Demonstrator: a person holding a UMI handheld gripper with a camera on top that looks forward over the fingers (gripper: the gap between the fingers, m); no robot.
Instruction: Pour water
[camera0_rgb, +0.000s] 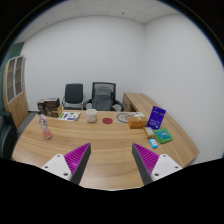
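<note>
Tongs (110, 165) at the bottom middle are wide open w/ nothing between them, high over the wood table (105, 150). Pink bottle (44, 127) stands far off at mid left, white cup (92, 116) near the middle. Best go slow to the bottle & grab it around its middle, kept upright.

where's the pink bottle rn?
Gripper view: the pink bottle stands on the wooden table, beyond the open tongs and to their left, near the table's left edge, with nothing between the fingers.
</note>
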